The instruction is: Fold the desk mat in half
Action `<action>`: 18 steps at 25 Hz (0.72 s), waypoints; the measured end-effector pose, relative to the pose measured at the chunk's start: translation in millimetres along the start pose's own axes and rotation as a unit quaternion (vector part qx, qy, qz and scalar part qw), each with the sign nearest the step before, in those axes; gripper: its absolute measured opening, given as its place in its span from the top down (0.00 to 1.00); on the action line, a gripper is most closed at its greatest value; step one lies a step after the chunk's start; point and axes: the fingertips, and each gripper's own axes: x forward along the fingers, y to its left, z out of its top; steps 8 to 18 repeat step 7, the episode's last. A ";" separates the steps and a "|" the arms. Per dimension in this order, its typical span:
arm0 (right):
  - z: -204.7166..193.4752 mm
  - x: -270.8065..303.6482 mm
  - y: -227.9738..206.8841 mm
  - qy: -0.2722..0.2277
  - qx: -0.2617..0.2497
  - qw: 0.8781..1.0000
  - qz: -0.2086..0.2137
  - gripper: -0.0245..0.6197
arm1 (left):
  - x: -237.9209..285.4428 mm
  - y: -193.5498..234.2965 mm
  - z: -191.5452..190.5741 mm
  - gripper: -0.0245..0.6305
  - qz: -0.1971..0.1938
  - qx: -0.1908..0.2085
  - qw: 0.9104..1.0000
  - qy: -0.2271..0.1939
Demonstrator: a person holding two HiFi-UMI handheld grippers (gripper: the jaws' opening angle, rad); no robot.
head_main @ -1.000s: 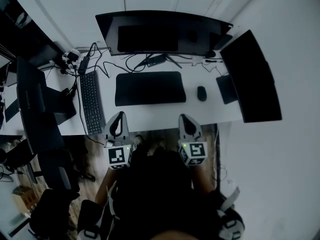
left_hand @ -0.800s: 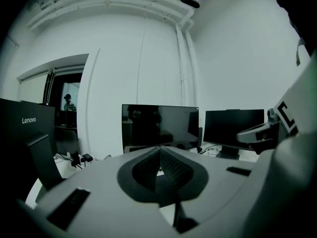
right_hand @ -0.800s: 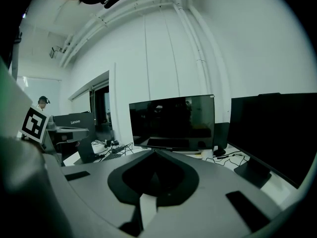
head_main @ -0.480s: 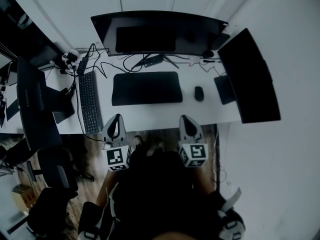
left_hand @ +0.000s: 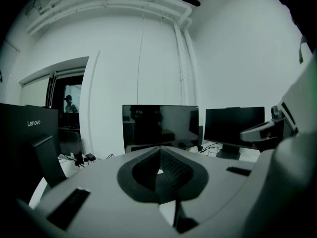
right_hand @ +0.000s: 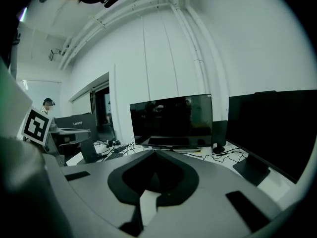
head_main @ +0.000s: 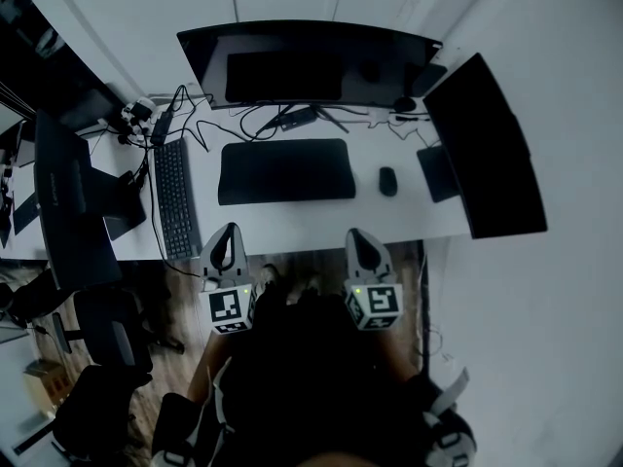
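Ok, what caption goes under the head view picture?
Left gripper and right gripper, both shut, hover before the flat desk mat.

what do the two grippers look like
The left gripper and right gripper are light grey, tapering to a point, each with a dark teardrop-shaped recess and a white cube bearing black square markers. The person's clothing looks dark.

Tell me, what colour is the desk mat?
Plain black. The desk mat shows best in the head view.
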 end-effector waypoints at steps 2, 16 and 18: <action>-2.2 -0.4 1.0 0.001 -0.003 1.000 0.001 0.95 | -0.5 -0.6 -0.5 0.95 -0.002 0.000 1.000 0.001; -3.8 0.2 5.6 -0.009 -0.007 1.000 0.011 0.95 | -0.8 0.5 -3.5 0.95 -0.004 -0.001 1.000 0.004; -3.8 0.2 5.6 -0.009 -0.007 1.000 0.011 0.95 | -0.8 0.5 -3.5 0.95 -0.004 -0.001 1.000 0.004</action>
